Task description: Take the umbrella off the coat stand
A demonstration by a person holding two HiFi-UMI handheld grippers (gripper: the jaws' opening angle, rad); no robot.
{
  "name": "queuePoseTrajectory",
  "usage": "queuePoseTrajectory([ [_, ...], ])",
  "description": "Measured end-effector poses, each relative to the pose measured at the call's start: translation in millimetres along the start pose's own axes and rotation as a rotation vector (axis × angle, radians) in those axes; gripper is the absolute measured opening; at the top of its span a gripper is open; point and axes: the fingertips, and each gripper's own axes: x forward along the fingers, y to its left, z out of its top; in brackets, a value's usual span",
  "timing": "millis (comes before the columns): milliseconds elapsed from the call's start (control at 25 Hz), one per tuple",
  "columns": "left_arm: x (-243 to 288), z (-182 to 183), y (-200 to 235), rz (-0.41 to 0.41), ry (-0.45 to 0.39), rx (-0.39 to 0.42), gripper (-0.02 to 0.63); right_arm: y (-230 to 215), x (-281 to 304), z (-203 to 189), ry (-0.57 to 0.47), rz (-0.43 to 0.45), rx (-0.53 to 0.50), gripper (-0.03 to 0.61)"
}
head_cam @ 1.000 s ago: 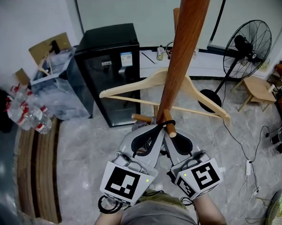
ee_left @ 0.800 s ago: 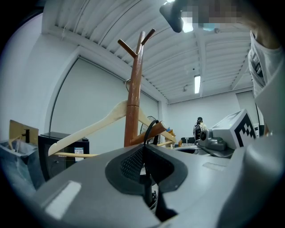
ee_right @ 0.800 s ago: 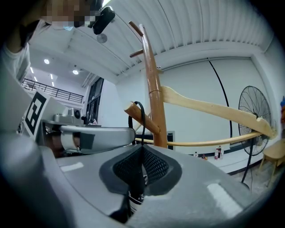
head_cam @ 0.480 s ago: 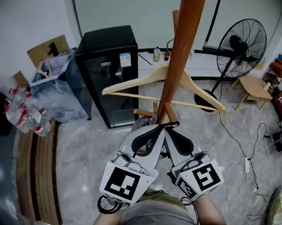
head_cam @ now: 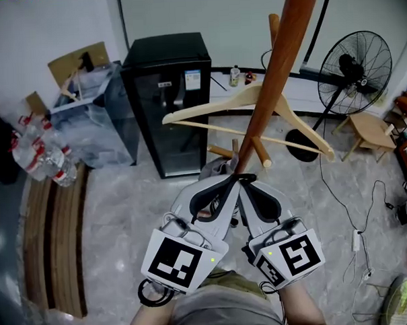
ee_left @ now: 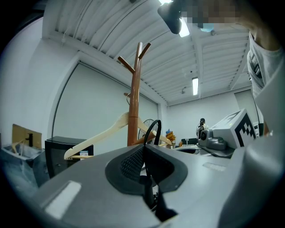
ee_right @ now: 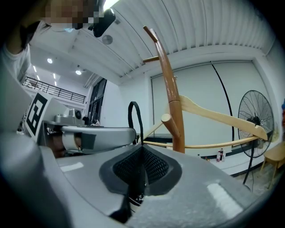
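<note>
The brown wooden coat stand (head_cam: 280, 74) leans across the head view, with a short peg (head_cam: 260, 151) low on it. A thin black umbrella strap loop (head_cam: 245, 178) sits just in front of that peg, free of it. My left gripper (head_cam: 228, 183) and right gripper (head_cam: 244, 185) stand side by side, tips together, both shut on this strap. In the left gripper view the strap (ee_left: 152, 130) rises from the pinched jaws of my left gripper (ee_left: 143, 153). The right gripper view shows the strap (ee_right: 133, 116) rising likewise from my right gripper (ee_right: 141, 153), with the peg (ee_right: 171, 124) behind. The umbrella's body is hidden beneath the grippers.
A pale wooden hanger (head_cam: 254, 99) hangs on the stand. A black mini fridge (head_cam: 170, 92) stands behind it. A floor fan (head_cam: 361, 64) and a small stool (head_cam: 372, 127) are at the right. Water bottles (head_cam: 41, 155) and a cardboard box (head_cam: 78, 63) are at the left. A cable (head_cam: 358, 239) lies on the floor.
Both grippers drew back from the stand with the strap. The loop, hooked round the peg a second ago, has slid off it and now hangs apart from it.
</note>
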Motion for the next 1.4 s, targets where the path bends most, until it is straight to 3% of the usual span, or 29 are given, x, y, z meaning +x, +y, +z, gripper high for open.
queuePoseTrajectory([
  [400,-28.8,0.7,18.1,0.069,0.011,0.022,0.017,33.3,14.4,-1.0,-0.004,0.089,-0.002,0.003],
  [1400,-118.6,9.8,82.7,0.397,-0.003,0.015,0.017,129.3,68.0,4.7,-0.009,0.419,-0.001,0.003],
])
